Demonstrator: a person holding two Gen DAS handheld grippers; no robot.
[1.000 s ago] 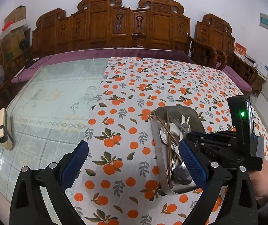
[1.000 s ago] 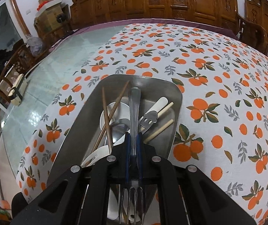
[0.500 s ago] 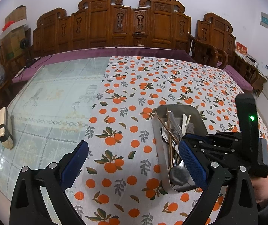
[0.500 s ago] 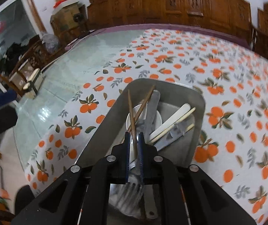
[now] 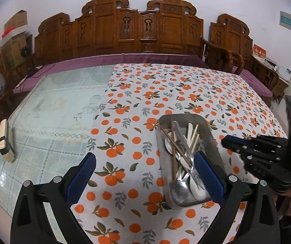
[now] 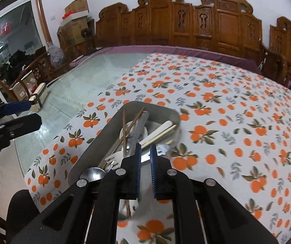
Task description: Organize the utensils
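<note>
A steel tray (image 5: 210,137) (image 6: 96,142) sits on the orange-print cloth and holds spoons, a fork (image 6: 111,160), brown chopsticks (image 5: 173,142) (image 6: 125,132) and pale chopsticks (image 6: 161,132). My left gripper (image 5: 143,172) is wide open and empty, low over the cloth just left of the tray. My right gripper (image 6: 145,154) stands above the tray's near end with its jaws a narrow gap apart and nothing between them; in the left wrist view (image 5: 224,141) it is to the right of the tray.
The cloth (image 5: 186,93) covers the right part of a glass-topped table (image 5: 54,111). A small wooden block (image 5: 4,142) (image 6: 38,95) lies near the table's left edge. Carved wooden benches (image 5: 137,30) stand behind the table.
My right gripper has let go of the fork, which now lies in the tray, and has drawn back and up to the right. The left gripper has barely moved.
</note>
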